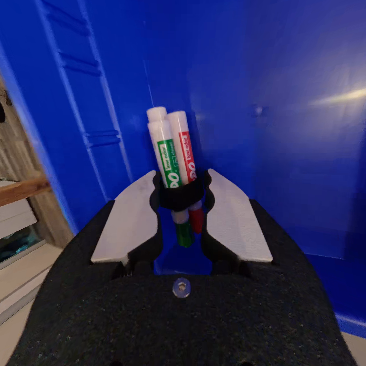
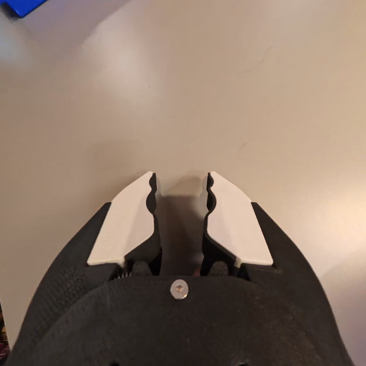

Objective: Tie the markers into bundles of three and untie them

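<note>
Black textured housing with a silver screw fills the bottom of both views. Only the left wrist view shows the task's things: the left gripper (image 1: 181, 190) has its white fingers (image 1: 136, 213) closed on a bundle of three markers (image 1: 174, 158), clamping it at the black strap (image 1: 181, 195) that binds them. The markers point away from the camera, white ends farthest; a green cap (image 1: 185, 233) and a red cap (image 1: 197, 219) hang below the strap, between the fingers. The third marker sits behind the other two, with only its white end visible. Behind the bundle rises the wall of a blue bin (image 1: 257, 79), ribbed on its left side and filling most of that view. A wooden edge (image 1: 21, 190) shows blurred at far left.

The right wrist view shows none of the markers. The right gripper (image 2: 181, 188) holds its fingers (image 2: 126, 217) apart with nothing between them, over a bare cream worktop (image 2: 198, 89). A corner of the blue bin (image 2: 21, 8) appears at upper left, well apart.
</note>
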Motion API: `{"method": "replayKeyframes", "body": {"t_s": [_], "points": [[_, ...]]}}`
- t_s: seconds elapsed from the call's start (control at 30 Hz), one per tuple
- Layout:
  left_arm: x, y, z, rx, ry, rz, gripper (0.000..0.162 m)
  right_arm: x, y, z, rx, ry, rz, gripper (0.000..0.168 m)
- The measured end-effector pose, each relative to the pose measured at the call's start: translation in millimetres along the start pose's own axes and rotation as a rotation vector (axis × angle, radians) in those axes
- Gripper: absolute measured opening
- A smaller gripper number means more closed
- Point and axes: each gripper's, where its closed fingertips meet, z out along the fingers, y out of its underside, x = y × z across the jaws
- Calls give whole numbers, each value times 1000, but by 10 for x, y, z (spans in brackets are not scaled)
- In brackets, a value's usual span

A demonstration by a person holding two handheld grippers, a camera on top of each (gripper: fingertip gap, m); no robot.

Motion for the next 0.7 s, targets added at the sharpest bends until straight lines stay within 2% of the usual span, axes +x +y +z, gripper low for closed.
{"method": "replayKeyframes", "body": {"t_s": [0.03, 0.1, 0.23, 0.3, 0.4, 0.43, 0.7], "points": [[3, 43, 49, -40, -18, 23, 46, 0, -5, -6, 5, -10, 10, 49], [-45, 43, 86, -59, -56, 36, 40, -3, -9, -9, 9, -32, 29, 48], [-84, 10, 137, -38, 13, 11, 37, -27, -8, -9, 8, -63, 34, 48], [5, -22, 131, -8, 128, 9, 36, -38, -7, -11, 8, -65, 25, 48], [283, -46, 67, 31, 398, 8, 39, -54, -4, -9, 6, -68, 13, 48], [321, -52, 62, 42, 436, 12, 39, -57, -4, -10, 6, -69, 11, 48], [309, -103, 57, 64, 428, 27, 38, -52, -11, -16, 13, -77, 21, 48]]}}
